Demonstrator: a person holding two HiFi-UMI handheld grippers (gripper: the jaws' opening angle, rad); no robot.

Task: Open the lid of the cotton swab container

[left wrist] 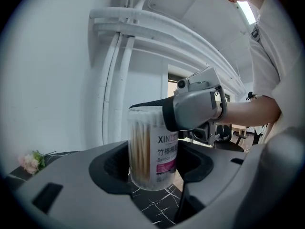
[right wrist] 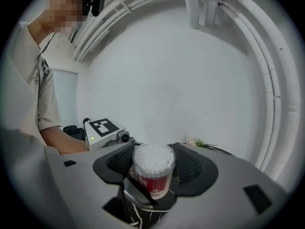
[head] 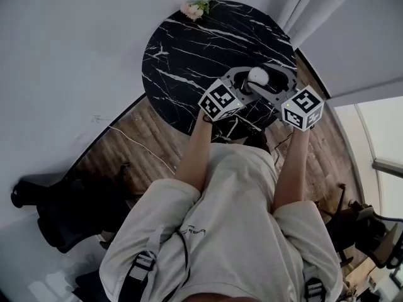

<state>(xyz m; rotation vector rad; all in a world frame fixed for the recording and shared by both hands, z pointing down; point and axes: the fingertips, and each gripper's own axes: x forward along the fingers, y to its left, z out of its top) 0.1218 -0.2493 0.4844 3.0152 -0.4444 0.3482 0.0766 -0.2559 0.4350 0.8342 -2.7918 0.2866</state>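
Cotton swab container (head: 258, 76) is standing toward the 4 o'clock side of the round black marble surface (head: 189, 49), and both tools are meeting on it from the person's side. The left hand-held gripper (left wrist: 155, 171) is clamping the clear body low down, reaching in from about 8 o'clock. The right hand-held gripper (right wrist: 153, 168), reaching in from 4 o'clock, is pinching the lid (right wrist: 153, 156) at the top. The lid is looking fully seated (the white swab tips are showing through it, with no gap that I can make out). So I am judging both grasps made and the actual pull or twist not yet begun. Whether the base is touching the marble I cannot tell. A small flower (head: 194, 9) is lying at 11 o'clock, well apart.
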